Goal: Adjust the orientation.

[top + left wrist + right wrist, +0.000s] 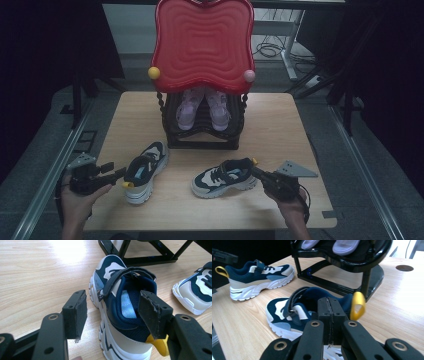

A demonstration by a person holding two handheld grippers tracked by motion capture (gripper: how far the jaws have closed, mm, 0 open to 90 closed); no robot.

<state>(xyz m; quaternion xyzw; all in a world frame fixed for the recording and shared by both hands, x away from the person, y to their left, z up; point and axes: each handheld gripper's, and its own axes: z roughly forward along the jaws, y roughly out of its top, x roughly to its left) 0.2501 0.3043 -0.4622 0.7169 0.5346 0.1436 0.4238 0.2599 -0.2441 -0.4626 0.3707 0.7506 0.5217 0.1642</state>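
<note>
- A recording lab or studio, not a home.
- Black curtains (45, 45) enclose the tabletop (280, 125).
- Metal floor rails (50, 170) flank it.
- Loose cables (270, 50) lie behind.

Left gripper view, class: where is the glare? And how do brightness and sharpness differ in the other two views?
Left gripper view: a white glare patch on the table at the top, with the shoe and pads sharp. High view: dim overall, black at the sides, the red tray brightest. Right gripper view: evenly lit; the nearest metal of the tongs is slightly soft.
</note>
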